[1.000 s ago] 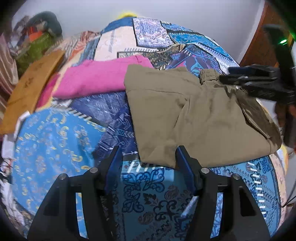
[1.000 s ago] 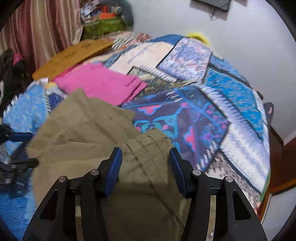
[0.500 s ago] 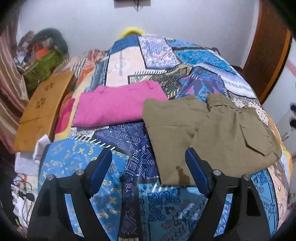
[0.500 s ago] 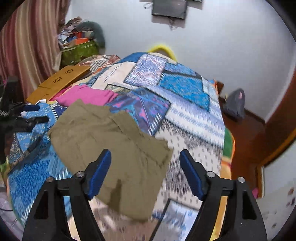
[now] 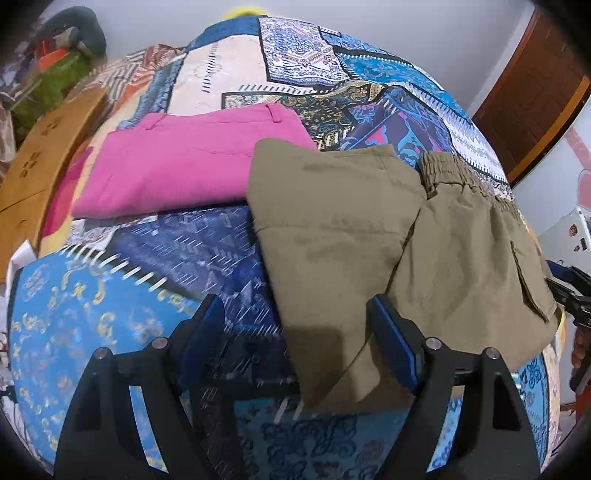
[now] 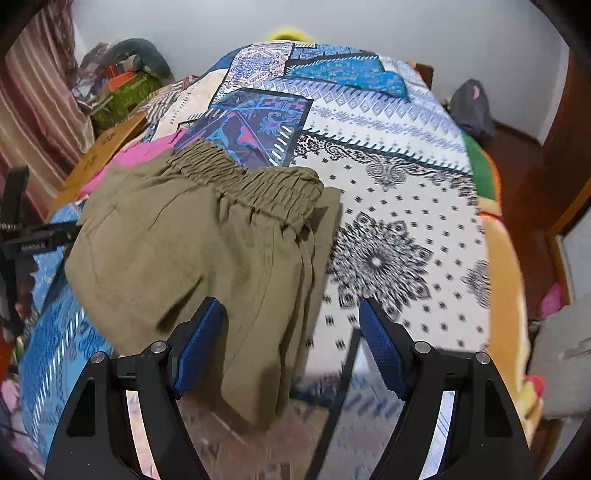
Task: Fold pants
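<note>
Both grippers back in low over khaki pants (image 5: pixel 354 236), w/ left gripper (image 5: pixel 295 343) and right gripper (image 6: pixel 291 343) fingers spread, holding nothing. Looks like another fold's coming. Pink pants (image 5: pixel 192 166) beside.

A big bed (image 6: pixel 424 155) fills most of the room. A bright patchwork cover (image 5: pixel 303 55) in blue, white and purple lies on it. Behind the bed stands a plain pale wall (image 6: pixel 369 26). A brown wooden door (image 5: pixel 535 85) is on one side. A striped curtain (image 6: pixel 40 110) hangs on the other side. Near the curtain sits a heap of clutter (image 6: pixel 122 77) with a green box in it. A wooden board (image 5: pixel 40 155) leans beside the bed. The floor (image 6: pixel 517 155) is dark brown, and a grey bag (image 6: pixel 472 107) rests on it.
</note>
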`<control>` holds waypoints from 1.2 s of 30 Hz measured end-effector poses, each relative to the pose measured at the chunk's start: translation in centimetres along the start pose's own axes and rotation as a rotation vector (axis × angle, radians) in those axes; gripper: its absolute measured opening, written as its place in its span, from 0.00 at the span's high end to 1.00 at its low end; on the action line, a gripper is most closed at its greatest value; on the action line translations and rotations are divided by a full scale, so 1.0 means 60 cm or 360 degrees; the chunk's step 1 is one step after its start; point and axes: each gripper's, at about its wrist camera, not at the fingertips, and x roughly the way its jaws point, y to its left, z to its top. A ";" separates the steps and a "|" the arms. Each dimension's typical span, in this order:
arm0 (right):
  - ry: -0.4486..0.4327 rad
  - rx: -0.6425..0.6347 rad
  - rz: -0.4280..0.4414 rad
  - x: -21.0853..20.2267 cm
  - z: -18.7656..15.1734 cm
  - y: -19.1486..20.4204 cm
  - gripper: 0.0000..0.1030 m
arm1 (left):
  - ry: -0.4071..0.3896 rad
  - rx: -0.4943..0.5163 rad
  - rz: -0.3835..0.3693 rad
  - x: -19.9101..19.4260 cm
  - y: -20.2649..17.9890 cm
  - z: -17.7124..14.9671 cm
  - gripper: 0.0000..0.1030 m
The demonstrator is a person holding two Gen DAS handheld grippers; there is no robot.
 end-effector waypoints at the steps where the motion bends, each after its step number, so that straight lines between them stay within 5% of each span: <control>1: 0.0005 0.0002 0.0007 0.008 0.004 -0.002 0.28 | 0.0010 -0.0016 -0.0026 0.006 0.002 0.004 0.21; 6: 0.0034 -0.0023 0.0060 0.051 0.019 -0.021 0.17 | 0.0034 -0.0011 -0.0055 0.027 0.001 0.019 0.16; 12: 0.0095 0.0121 0.0276 0.084 0.032 -0.049 0.18 | 0.0048 -0.0033 -0.0085 0.038 -0.001 0.027 0.17; 15: 0.0085 0.0099 0.0326 0.079 0.035 -0.040 0.41 | 0.0055 -0.0049 -0.0094 0.035 -0.005 0.027 0.27; 22: 0.0044 -0.0014 0.0205 0.062 0.042 -0.012 0.67 | 0.0039 0.0035 -0.0002 0.007 -0.035 0.014 0.55; 28: -0.0028 -0.0094 0.0152 0.033 0.043 0.006 0.82 | -0.0012 0.0090 0.0123 -0.019 -0.049 0.003 0.87; 32: -0.0074 -0.0127 0.0162 0.007 0.044 0.011 0.84 | -0.0057 0.0132 0.0162 -0.043 -0.056 0.002 0.98; 36: -0.0129 -0.0133 0.0170 -0.018 0.044 0.015 0.85 | -0.0095 0.0194 0.0088 -0.072 -0.074 -0.004 0.98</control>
